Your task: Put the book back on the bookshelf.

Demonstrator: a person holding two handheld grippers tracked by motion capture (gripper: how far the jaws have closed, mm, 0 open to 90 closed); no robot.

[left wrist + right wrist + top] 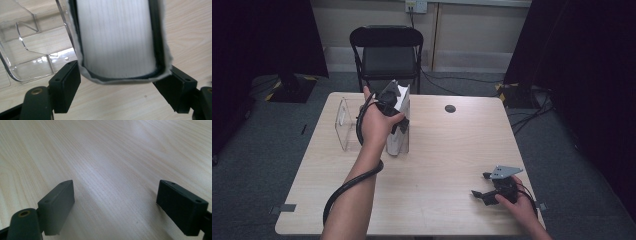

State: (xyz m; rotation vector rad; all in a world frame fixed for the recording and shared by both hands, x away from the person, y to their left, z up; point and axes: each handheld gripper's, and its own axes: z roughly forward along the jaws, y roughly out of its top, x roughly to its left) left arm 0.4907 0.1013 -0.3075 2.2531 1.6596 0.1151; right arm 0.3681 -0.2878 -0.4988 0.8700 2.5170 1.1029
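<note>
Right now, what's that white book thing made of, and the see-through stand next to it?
The book looks like paper pages, shown by fine lines along their edge, inside a dark cover wrapped in something white, perhaps fabric or paper. The stand looks like clear glossy plastic, probably acrylic: the table shows through it.

A pale wooden table [452, 165] stands on grey carpet [267, 150]. Near its far edge sits a round dark cable hole [450, 108]. Behind the table a black folding chair [387, 52] faces it. The back wall [462, 30] is beige, with a socket [416, 6] high up and a black cable running down from it across the floor. Dark curtains [257, 35] hang at both sides. A stand base with yellow-black tape [292, 87] rests on the floor at left. The light is dim and even.
</note>
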